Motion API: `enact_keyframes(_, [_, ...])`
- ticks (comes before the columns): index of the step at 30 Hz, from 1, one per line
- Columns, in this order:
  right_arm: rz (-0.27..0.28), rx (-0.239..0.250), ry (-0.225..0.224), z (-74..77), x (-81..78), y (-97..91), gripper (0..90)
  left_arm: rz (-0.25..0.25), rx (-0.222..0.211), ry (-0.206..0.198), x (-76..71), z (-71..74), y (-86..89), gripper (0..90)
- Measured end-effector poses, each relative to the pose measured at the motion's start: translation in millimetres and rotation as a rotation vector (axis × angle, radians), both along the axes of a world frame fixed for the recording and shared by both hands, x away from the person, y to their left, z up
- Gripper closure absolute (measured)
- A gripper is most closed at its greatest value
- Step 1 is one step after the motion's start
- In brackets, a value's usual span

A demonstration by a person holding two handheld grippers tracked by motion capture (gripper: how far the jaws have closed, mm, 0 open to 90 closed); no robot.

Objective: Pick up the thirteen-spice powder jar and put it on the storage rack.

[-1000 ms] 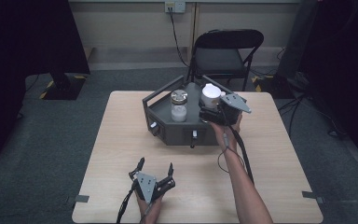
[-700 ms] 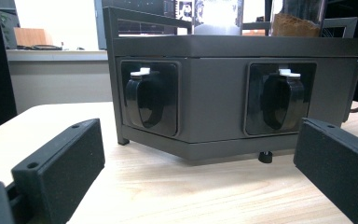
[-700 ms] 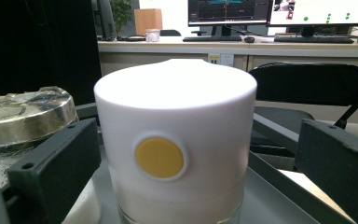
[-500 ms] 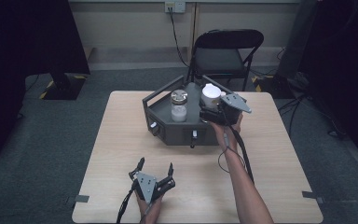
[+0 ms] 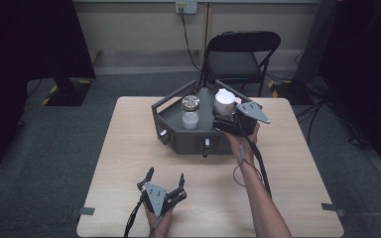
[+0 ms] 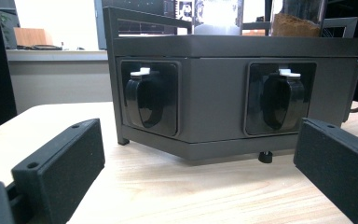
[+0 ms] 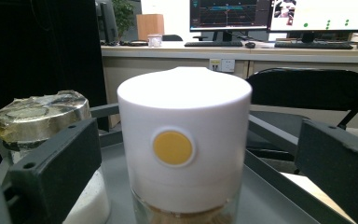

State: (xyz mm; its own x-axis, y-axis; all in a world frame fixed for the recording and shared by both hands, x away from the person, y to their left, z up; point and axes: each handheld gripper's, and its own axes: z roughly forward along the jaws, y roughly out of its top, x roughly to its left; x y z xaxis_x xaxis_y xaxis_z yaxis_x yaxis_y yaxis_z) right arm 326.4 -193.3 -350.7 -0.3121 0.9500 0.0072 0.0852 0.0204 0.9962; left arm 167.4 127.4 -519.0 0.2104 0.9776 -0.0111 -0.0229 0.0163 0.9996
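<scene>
A dark grey six-sided stand (image 5: 188, 141) sits at the middle back of the table and carries two jars. One jar has a silver lid (image 5: 190, 103) and white contents; the other has a white cap (image 5: 224, 101). My right gripper (image 5: 224, 119) is open just in front of the white-capped jar (image 7: 184, 144), whose cap bears a yellow dot, with one jaw on each side and not touching it. The silver-lidded jar (image 7: 37, 114) stands to its left. My left gripper (image 5: 165, 176) rests open near the table's front edge, facing the stand's front wall (image 6: 214, 88) and its two black spouts (image 6: 144, 100).
A black folding chair (image 5: 240, 57) stands behind the table. Bare wood (image 5: 297, 163) lies right and left of the stand. A cable trails from each gripper toward the front edge. Dark screens flank the room, and a desk with monitors (image 7: 279, 14) stands far off.
</scene>
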Motion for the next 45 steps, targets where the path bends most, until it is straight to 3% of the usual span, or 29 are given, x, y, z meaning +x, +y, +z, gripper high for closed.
enact_keyframes(15, [0.002, 0.019, -0.021, -10.2, -17.6, -9.7, 0.0, 0.000, 0.000, 0.000, 0.0, 0.0, 0.0, 1.2])
enact_keyframes(30, [0.014, 0.002, -0.071, -22.9, -45.0, -13.4, 0.0, 0.000, 0.000, 0.000, 0.0, 0.0, 0.0, 1.2])
enact_keyframes(45, [0.007, 0.027, -0.080, -55.0, -78.7, -23.1, 0.0, 0.000, 0.001, -0.001, 0.0, -0.1, 0.0, 1.2])
